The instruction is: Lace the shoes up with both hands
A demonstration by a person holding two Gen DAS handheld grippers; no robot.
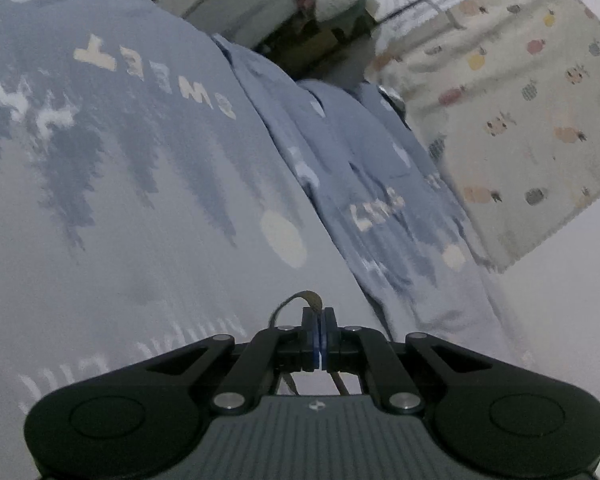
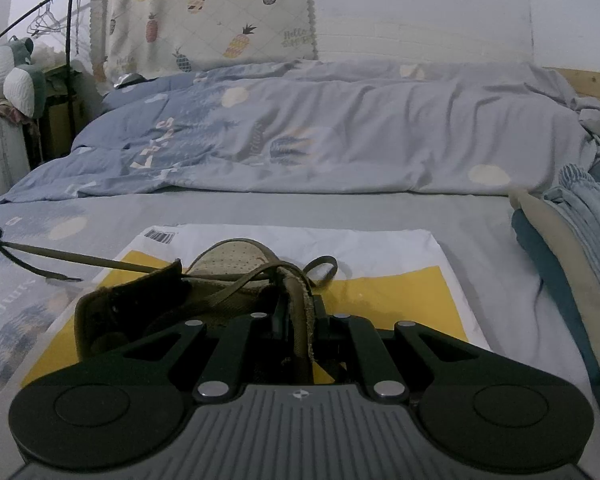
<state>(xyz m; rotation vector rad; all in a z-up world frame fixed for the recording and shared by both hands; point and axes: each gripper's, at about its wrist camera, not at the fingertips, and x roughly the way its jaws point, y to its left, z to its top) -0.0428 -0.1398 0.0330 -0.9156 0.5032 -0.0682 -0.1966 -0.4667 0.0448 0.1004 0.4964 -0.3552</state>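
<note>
the low olive-brown fabric shoe [image 2: 188, 292] sits in the lower middle of the right wrist view, on a white and yellow plastic mailing bag [image 2: 400, 276] laid over the pale blue printed bedsheet [image 2: 300, 208]. the right gripper [image 2: 298, 320] has its jaws clamped on the shoe's upright side edge or tongue, a thick band of woven fabric with a frayed rim; which part exactly i cannot tell. from the shoe a flat olive shoelace [image 2: 80, 258] runs taut to the left edge of that frame, where a dark fingertip holds it. in the left wrist view, lower middle, the left gripper [image 1: 319, 320] has its blue-padded jaws pressed together on that lace, a short loop [image 1: 300, 300] arching out just above the pads and strands hanging below.

the lace is light, limp and flat, so it should bend wherever it is not under tension and may slide through smooth pads if pulled hard; gripping close to its free end, flat side to the pads, looks safest. the shoe is soft and light and would likely drag on the slick bag unless held firmly by its stiffer edge.
</note>
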